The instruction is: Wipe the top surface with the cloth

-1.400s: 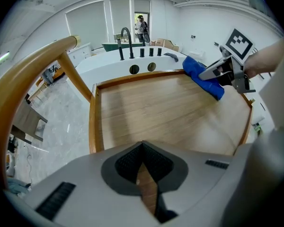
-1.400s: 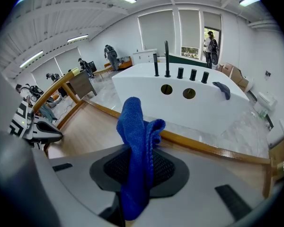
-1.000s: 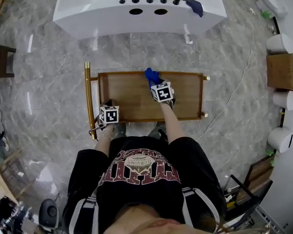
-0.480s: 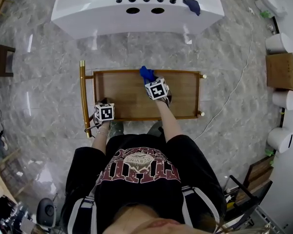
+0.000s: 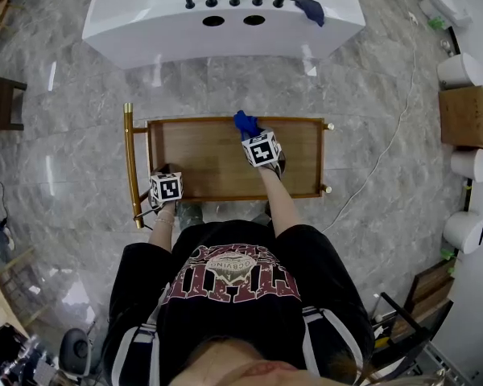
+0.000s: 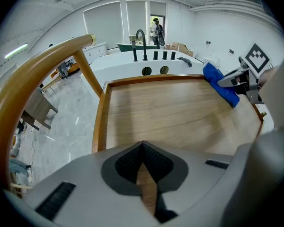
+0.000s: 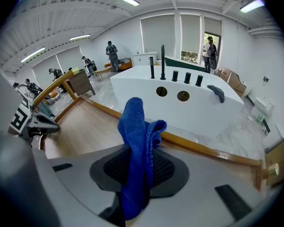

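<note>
Near wooden top's (image 5: 209,163) far rim, right tongs (image 7: 139,171) clamp the cloth (image 7: 136,126).

Head view: high above the wooden cart (image 5: 209,163), facing steeply down — the whole top and the white tub (image 5: 161,22) beyond its far rail fit in.
Left gripper view: low at the cart's near-left corner, facing across the top to the far rail; gold handle (image 6: 38,70) close alongside.
Right gripper view: just over the cart's far rail, facing out to the tub; blue cloth (image 7: 137,150) right before the lens.
Shared: cart top and tub in all three — left gripper view also catches the right gripper (image 6: 223,82), right gripper view the left gripper (image 7: 47,123).
</note>
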The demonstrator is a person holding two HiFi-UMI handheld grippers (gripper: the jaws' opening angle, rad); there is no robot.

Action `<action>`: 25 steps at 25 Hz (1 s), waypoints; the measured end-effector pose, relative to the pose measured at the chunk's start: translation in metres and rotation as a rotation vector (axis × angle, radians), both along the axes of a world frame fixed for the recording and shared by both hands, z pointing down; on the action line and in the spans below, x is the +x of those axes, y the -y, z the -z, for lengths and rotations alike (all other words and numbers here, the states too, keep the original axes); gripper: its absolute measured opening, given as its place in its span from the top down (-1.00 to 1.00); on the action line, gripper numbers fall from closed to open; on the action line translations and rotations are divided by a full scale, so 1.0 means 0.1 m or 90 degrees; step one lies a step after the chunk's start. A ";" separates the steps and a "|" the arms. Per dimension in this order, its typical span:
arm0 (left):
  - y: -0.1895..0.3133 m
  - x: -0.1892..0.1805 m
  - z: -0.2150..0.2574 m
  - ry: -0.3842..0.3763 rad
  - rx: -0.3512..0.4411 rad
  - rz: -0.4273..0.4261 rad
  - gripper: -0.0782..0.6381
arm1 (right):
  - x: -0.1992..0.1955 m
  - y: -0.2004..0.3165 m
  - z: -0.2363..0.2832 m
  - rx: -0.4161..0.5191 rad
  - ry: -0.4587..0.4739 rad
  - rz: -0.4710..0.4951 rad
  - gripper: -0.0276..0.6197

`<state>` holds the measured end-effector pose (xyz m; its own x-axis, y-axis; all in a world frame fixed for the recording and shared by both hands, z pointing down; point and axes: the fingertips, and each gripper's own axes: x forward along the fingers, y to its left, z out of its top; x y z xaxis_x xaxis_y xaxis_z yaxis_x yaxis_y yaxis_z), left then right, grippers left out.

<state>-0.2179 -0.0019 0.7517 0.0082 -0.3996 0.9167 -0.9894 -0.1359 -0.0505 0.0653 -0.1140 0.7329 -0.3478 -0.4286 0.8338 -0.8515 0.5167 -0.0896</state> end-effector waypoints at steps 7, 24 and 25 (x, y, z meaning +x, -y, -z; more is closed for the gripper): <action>0.00 0.01 0.00 0.019 -0.004 -0.016 0.64 | 0.21 0.00 0.00 -0.001 0.003 -0.017 0.62; 0.01 0.04 0.00 0.034 -0.011 -0.012 0.64 | 0.79 0.02 -0.02 0.001 -0.001 -0.052 0.62; 0.01 0.04 0.00 0.038 -0.011 -0.014 0.64 | 0.84 0.01 -0.02 -0.002 -0.003 -0.057 0.62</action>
